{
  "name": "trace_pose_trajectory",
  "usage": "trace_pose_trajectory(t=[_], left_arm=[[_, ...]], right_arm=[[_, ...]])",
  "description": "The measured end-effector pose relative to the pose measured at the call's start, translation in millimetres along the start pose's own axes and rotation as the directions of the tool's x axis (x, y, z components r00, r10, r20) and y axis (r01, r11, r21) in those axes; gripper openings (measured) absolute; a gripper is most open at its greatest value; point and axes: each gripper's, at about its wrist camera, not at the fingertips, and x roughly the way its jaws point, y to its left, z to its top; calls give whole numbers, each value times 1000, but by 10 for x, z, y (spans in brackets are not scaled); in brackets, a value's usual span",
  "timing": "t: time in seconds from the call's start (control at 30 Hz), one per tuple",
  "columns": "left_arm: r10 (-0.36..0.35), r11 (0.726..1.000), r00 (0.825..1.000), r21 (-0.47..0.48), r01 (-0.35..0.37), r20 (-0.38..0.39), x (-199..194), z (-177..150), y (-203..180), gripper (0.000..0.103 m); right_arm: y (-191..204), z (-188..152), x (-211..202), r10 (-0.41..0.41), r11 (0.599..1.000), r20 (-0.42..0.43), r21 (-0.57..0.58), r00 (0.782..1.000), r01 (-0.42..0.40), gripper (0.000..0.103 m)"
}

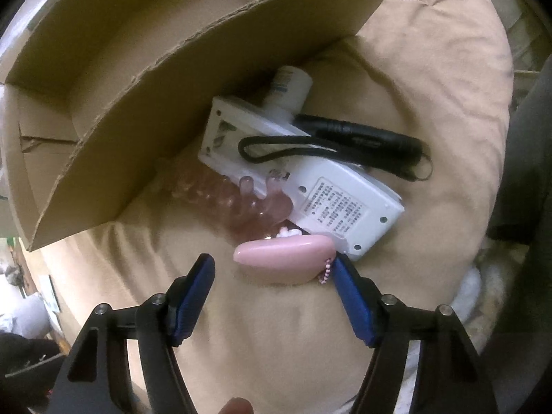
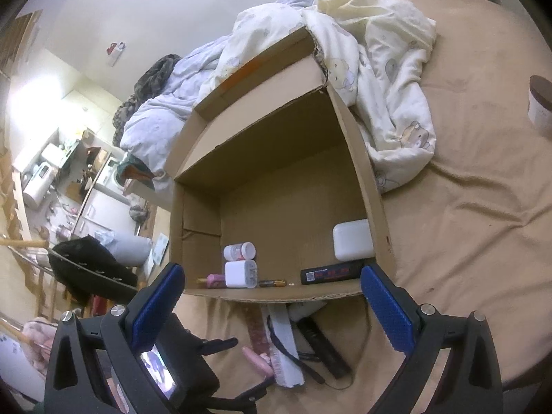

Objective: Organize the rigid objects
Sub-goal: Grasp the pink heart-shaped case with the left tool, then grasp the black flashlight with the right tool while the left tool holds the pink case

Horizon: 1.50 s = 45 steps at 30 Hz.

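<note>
In the left wrist view, a pink oval case (image 1: 286, 257) with a bead chain lies on the tan bedsheet, just ahead of my open left gripper (image 1: 272, 269); its right finger (image 1: 348, 289) is beside the chain. Behind it lie a clear pink comb (image 1: 241, 200), a white flat device (image 1: 296, 179), a black flashlight with strap (image 1: 358, 141) and a white bottle (image 1: 289, 86). The cardboard box (image 1: 193, 79) stands to the left. My right gripper (image 2: 272, 293) is open and empty, hovering over the box's near wall (image 2: 276, 295). The pile also shows below it, around the white device (image 2: 283, 345).
Inside the box lie a white rectangular case (image 2: 352, 239), a black bar-shaped item (image 2: 331, 273), a white charger (image 2: 240, 273), a small white jar (image 2: 238, 251) and small tubes. A crumpled quilt (image 2: 362, 45) lies behind the box. A brown-lidded cup (image 2: 541, 103) stands at far right.
</note>
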Motion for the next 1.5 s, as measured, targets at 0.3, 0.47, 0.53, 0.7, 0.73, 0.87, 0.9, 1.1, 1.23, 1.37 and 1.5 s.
trace_pose_trajectory(t=[0.3,0.47,0.53,0.7,0.73,0.87,0.9,1.1,1.23,1.37,1.5], left_arm=[[-26,999,1000,23,26,1,18,-9,-67,51],[-39,998,997,-35,42,71,-201,-74,-107,51],[-53,993,992,-95,64,117,-377,-111,-7,51],[4,948,969,-309,75,246,-760,-247,411,51],[9,931,965,-354,87,262,-797,-286,508,51],[70,851,952,-515,98,297,-918,-480,859,51],[86,838,950,-537,94,300,-941,-503,918,51],[59,790,950,-596,144,307,-918,-584,1029,52],[37,796,942,-580,174,334,-999,-577,968,52],[16,798,939,-570,196,344,-1020,-548,959,52],[9,808,939,-556,195,344,-1011,-513,916,52]], right_arm=[[76,-4,-22,8,999,7,-35,1000,-8,103],[42,-1,-27,-8,999,7,-34,1000,8,103],[21,-8,-23,-22,999,1,-34,1000,22,103],[-11,-41,56,-65,997,-40,-44,997,63,103],[-13,-58,121,-110,992,-68,-65,992,105,103],[-95,-224,472,-254,964,-235,-134,938,228,103],[-114,-279,555,-278,958,-277,-147,920,245,103],[-72,-533,778,-347,928,-368,-270,863,258,48],[-111,-673,905,-369,920,-444,-302,816,251,38],[0,-780,999,-395,896,-449,-380,802,229,38],[53,-821,1129,-449,861,-432,-442,782,251,38]])
